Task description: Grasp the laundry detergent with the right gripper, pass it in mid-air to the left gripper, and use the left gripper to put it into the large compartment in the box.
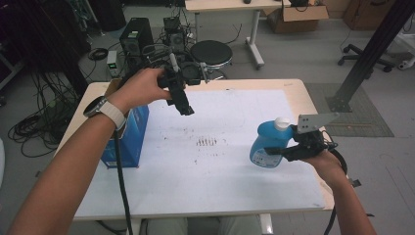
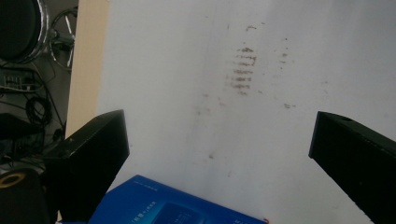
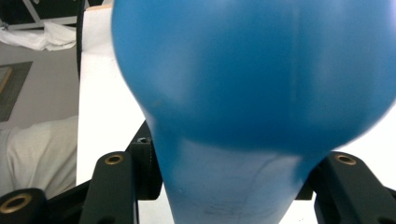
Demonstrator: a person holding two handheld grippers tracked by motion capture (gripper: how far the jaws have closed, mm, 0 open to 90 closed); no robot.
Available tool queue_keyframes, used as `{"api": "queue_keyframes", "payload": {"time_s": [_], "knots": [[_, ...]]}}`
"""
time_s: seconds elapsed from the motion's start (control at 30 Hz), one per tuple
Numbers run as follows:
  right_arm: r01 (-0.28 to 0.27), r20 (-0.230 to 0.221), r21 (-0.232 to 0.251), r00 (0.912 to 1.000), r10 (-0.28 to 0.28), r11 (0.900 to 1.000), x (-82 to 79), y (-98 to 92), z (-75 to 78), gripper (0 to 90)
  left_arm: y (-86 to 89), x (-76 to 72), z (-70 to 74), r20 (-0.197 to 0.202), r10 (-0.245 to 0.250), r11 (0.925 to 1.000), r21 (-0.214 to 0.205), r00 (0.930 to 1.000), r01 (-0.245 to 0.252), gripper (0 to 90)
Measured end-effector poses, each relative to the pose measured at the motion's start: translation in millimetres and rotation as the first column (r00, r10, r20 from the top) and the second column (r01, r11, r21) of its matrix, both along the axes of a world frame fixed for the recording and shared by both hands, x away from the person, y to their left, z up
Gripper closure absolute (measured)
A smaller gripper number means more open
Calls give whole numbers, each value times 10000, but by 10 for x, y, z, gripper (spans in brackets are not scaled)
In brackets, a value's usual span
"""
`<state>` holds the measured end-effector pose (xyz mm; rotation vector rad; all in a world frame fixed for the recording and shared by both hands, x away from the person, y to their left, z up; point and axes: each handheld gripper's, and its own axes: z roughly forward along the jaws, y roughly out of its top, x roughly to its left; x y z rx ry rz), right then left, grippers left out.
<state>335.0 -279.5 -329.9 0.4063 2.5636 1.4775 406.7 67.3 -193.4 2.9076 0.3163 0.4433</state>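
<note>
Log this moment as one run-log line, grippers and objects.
left gripper: open, above blue box | right gripper: shut on blue plastic bottle, white cap, held off white tabletop

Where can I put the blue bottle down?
The sheet lies bare from the box across to the bottle in the right gripper. It is crowded only at the left edge, around the box.

This looks like a lab or workshop: bare grey floor, a computer tower [image 1: 135,36] amid tangled cables [image 1: 34,128], a round black stool [image 1: 211,53], cardboard boxes [image 1: 297,15], office chair wheels [image 1: 364,56], and a black metal rig post [image 1: 369,54].
</note>
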Motion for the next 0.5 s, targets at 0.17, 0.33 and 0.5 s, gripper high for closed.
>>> {"api": "queue_keyframes", "payload": {"time_s": [0.17, 0.33, 0.5], "knots": [[-181, -62, -220, 9998, 180, 9996, -9, 77, 53, 444, -31, -105, 42, -63, -175, 9998, -22, 9998, 175, 54], [-404, -123, -241, 9991, 402, 9989, -16, 170, 100, 444, -65, -241, 96, -11, -394, 9992, -29, 9992, 394, 54], [-584, -152, -361, 9982, 579, 9976, -13, 288, 152, 443, -110, -364, 154, -9, -600, 9982, -100, 9982, 599, 54]]}}
